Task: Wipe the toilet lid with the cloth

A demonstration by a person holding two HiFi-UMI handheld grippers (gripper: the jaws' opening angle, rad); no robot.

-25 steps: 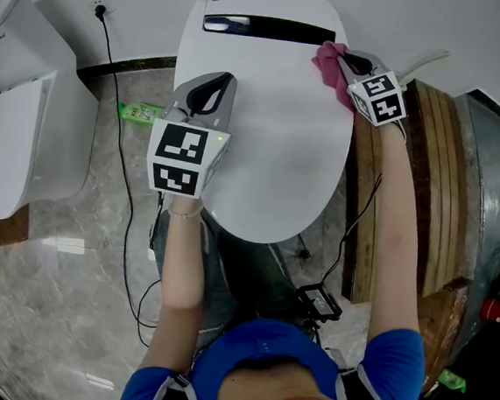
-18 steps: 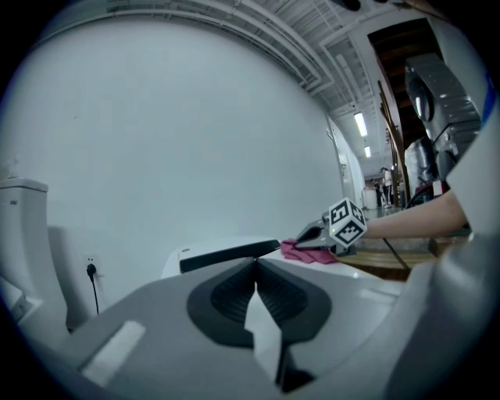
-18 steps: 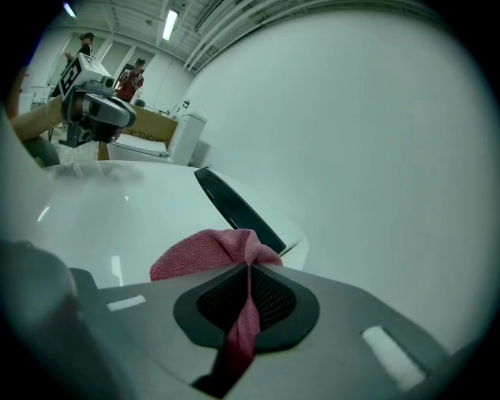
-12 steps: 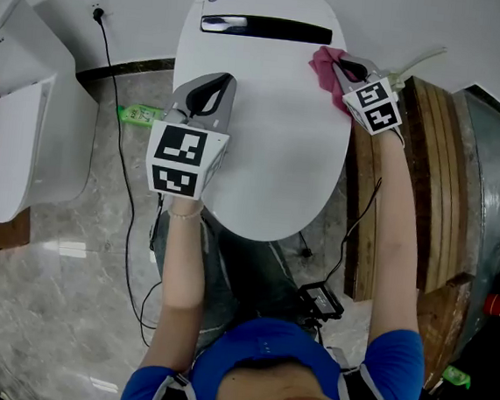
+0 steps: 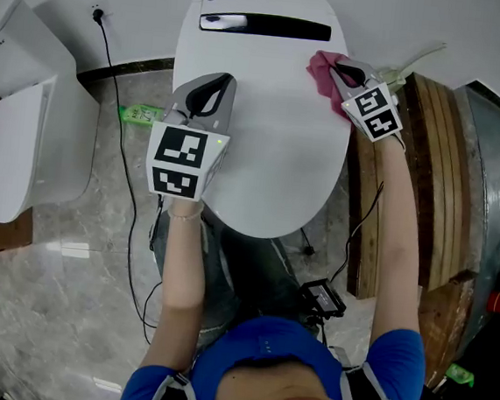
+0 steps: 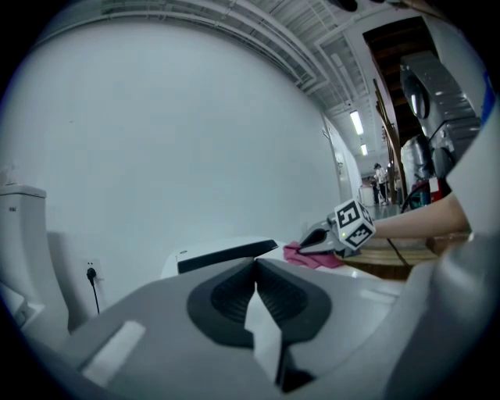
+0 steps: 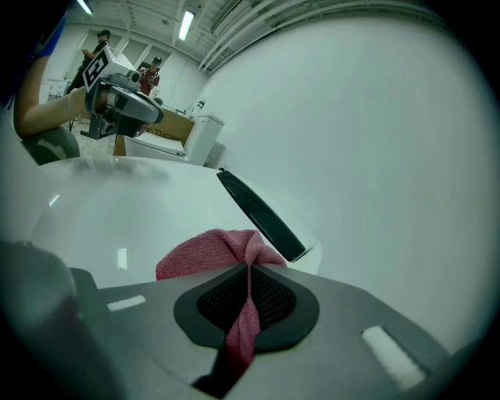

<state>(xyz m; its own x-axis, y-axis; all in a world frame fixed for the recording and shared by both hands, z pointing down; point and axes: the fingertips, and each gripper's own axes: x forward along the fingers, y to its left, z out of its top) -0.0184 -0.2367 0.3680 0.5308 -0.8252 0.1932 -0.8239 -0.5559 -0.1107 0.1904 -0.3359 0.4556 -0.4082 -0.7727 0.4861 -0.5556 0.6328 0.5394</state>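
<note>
Cloth pinched in right gripper fingers on toilet lid, left gripper fingers closed, empty

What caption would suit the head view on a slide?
Right gripper holds a pink cloth on the toilet lid, far right; left gripper, shut and empty, over its left side.

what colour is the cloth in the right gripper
Pinkish red. The cloth shows best in the right gripper view.

Blue sleeves, grey tongs, marker cubes
</note>
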